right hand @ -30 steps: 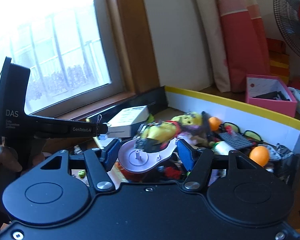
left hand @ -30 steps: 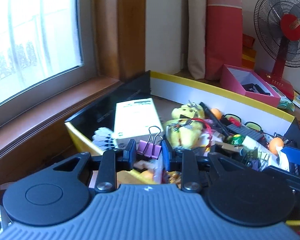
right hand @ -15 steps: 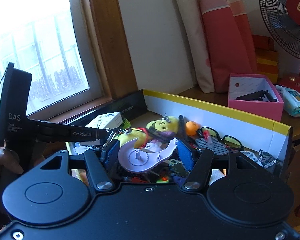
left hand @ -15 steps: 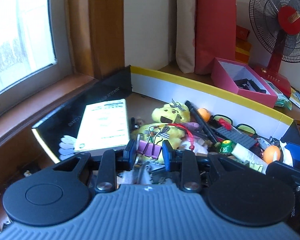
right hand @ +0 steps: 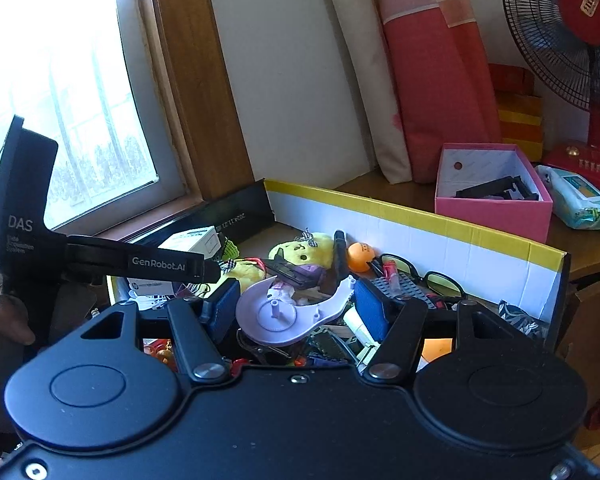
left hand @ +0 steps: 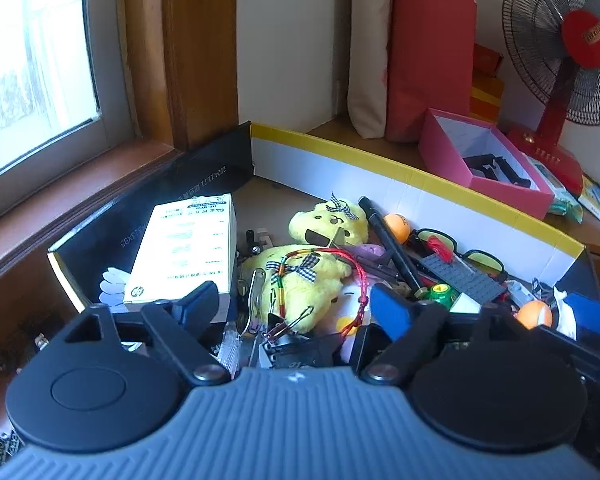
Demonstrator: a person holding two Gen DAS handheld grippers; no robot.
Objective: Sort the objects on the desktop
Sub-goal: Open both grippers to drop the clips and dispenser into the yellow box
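crosswise, right gripper (right hand: 296, 306) fingers clamp the lilac tape dispenser (right hand: 288, 314) (hook right); left gripper (left hand: 296, 304) fingers wide, empty.

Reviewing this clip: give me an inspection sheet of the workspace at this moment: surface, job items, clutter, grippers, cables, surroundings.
Surface: brown wooden desk by a window sill.
Job's things: large yellow-rimmed cardboard box full of mixed items: yellow plush toy, white printed carton, orange ping-pong ball, black pen, yellow-lens glasses, grey brick plate. Pale purple plastic tape-dispenser shell.
Clutter: pink open cardboard box with a dark part inside; wet-wipes pack.
Grippers: left gripper open, empty, above the large box; right gripper shut on the shell.
Cables: nothing seen.
Surroundings: red standing fan, red-and-cream curtain.
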